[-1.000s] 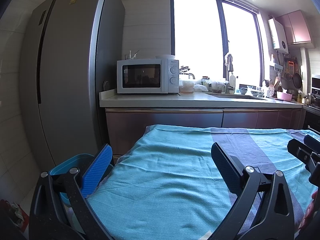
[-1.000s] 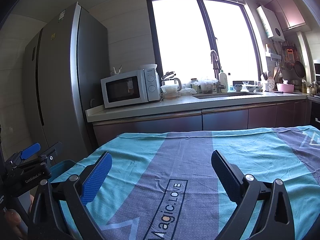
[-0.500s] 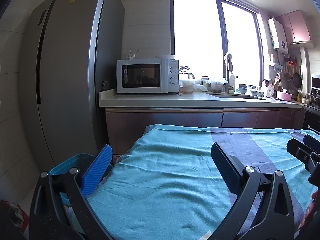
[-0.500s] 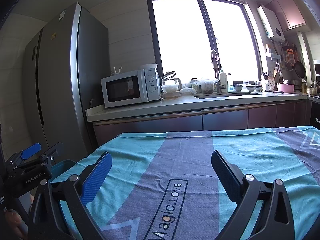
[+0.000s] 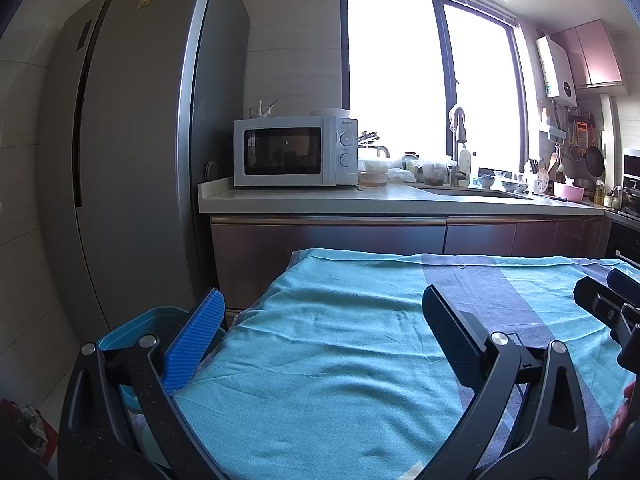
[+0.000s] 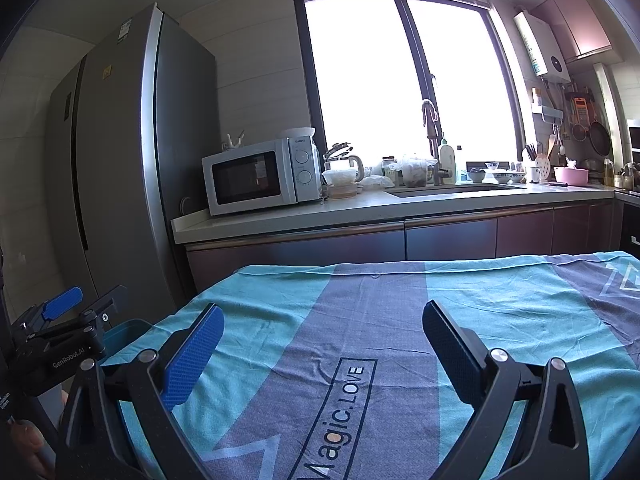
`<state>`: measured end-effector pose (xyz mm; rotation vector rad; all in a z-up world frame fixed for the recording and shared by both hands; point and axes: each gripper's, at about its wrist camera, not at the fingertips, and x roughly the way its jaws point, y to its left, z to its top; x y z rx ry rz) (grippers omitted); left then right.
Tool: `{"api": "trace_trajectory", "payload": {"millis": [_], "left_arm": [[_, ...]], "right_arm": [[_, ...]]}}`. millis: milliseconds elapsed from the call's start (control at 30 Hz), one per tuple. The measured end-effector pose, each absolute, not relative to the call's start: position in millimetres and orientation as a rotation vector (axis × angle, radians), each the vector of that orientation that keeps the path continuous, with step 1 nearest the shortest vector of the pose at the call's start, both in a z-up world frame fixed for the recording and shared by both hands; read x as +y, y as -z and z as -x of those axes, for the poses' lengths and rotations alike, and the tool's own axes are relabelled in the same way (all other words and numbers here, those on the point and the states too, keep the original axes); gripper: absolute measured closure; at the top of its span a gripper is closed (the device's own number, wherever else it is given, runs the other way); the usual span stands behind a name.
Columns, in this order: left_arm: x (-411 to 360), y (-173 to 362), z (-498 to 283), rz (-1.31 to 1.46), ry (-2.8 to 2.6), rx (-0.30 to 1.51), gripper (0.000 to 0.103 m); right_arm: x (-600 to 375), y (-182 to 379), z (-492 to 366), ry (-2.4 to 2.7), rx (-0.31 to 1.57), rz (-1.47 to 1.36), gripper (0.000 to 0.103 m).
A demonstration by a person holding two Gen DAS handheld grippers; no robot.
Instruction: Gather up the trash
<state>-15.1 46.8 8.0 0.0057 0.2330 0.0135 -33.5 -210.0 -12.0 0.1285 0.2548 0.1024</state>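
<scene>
Teal-and-grey cloth (image 5: 340, 360) covers the bench, creased but bare.

Left wrist view — left hand-held gripper (image 5: 320, 344), jaws spread wide, nothing between them, hovering over the bench's left edge. Blue bin (image 5: 132, 332) just off that edge, below bench level, partly behind the blue finger pad (image 5: 192, 344). A crumpled scrap on the floor (image 5: 30, 424) at the frame's bottom-left may be trash; too small to tell. The microwave (image 5: 294, 152) carries a brand mark, unreadable.

Right wrist view — right hand-held gripper (image 6: 320, 344), jaws likewise spread and empty, above the bench's near edge at mid-width. Cloth print reads "Magic.LOVE" (image 6: 334, 420); the left unit at the frame's left is marked "GenRobot.AI" (image 6: 68, 360).

Task's thing: no trash shows on the bench in either view. Judged only: if the floor scrap is the target, it looks light and soft, likely to crush under a pinch; best taken at a raised fold.
</scene>
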Motion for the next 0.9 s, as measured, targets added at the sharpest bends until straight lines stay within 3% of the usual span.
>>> {"api": "trace_trajectory", "payload": {"millis": [900], "left_arm": [[44.7, -5.6, 18.3, -0.013, -0.004, 0.237, 0.005]], "right_arm": [[-210.5, 14.2, 32.9, -0.104, 0.253, -0.135, 0.007]]}}
